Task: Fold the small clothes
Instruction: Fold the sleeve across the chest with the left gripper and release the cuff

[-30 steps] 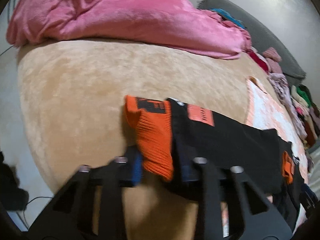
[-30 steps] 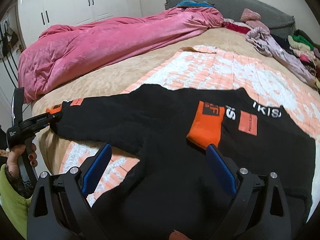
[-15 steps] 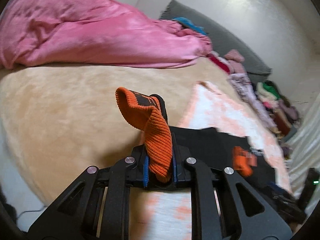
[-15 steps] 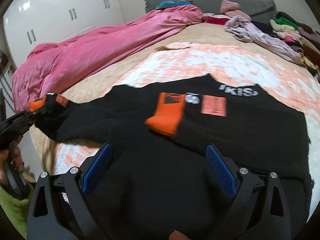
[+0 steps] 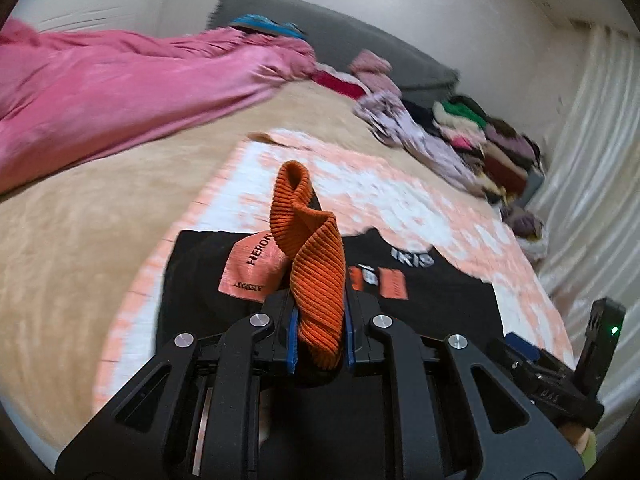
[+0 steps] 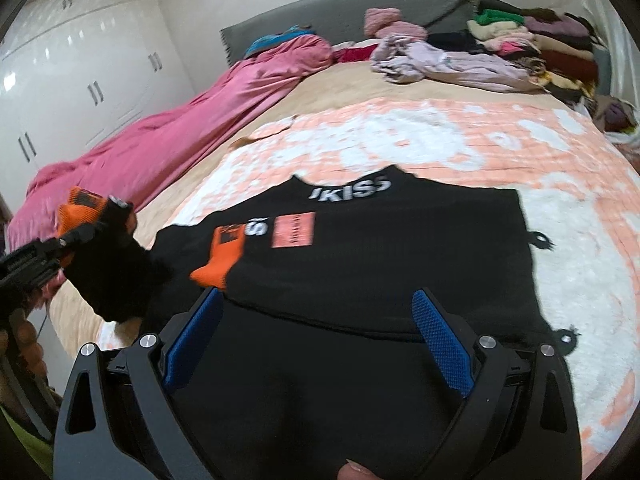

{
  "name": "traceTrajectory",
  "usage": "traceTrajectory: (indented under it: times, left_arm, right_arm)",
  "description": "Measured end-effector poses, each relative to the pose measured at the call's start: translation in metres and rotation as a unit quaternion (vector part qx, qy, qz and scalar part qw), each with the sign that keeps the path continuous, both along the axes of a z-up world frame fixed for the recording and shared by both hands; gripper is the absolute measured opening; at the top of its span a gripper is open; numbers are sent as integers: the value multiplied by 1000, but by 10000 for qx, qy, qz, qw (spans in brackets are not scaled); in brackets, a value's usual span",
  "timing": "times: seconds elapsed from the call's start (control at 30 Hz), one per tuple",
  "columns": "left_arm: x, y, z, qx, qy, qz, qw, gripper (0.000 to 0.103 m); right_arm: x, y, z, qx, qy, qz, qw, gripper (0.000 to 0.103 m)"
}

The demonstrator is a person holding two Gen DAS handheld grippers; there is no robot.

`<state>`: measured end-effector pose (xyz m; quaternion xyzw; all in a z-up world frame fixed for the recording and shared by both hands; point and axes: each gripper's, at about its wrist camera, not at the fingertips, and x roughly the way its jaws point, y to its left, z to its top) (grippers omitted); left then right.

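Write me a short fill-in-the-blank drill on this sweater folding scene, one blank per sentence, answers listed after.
1. The left gripper is shut on the sweater's ______ ribbed cuff.
2. The right gripper hovers over the black sweater with its jaws ______.
3. The sweater lies on a peach and ______ blanket.
4. A ______ duvet is bunched along the bed's far side.

Answers: orange; open; white; pink

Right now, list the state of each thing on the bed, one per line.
Left tool: shut on the orange cuff, sleeve lifted.
Right tool: open, holding nothing.
Black sweater: flat on the mat, other sleeve folded across the front.
Pink duvet: bunched.
Clothes pile: heaped by the headboard.
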<state>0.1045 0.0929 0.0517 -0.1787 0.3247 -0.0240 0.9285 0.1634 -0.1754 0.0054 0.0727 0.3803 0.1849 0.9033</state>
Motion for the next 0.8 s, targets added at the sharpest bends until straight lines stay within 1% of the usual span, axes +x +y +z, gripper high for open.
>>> traceTrajectory:
  times: [0.17, 0.33, 0.43, 0.53, 0.6, 0.67, 0.8]
  left_arm:
    - [19, -38, -19, 70, 224, -346, 9991, 9]
    - [35, -60, -41, 144, 444, -540, 9974, 9]
    - [41, -65, -54, 174, 529, -620, 9965, 9]
    - [45, -69, -65, 106, 589, -725, 9956, 11]
    - [46, -71, -70, 79, 612, -839, 9946, 13]
    - [45, -74, -73, 84, 603, -943, 9937, 17]
    - [41, -78, -78, 106, 573, -1099, 9922, 20]
  right_arm:
    - [0, -28, -4, 91, 51, -254, 9996, 95]
    - [1, -47, -11, 107, 123, -447, 9989, 95]
    - [2, -54, -14, 116, 156, -523, 9984, 95]
    - [3, -57, -17, 98, 175, -580, 9981, 95]
    - [5, -57, -21, 79, 229, -594, 9979, 95]
    - [6, -56, -23, 60, 263, -606, 9978, 95]
    - [10, -51, -26, 41, 290, -604, 9977, 95]
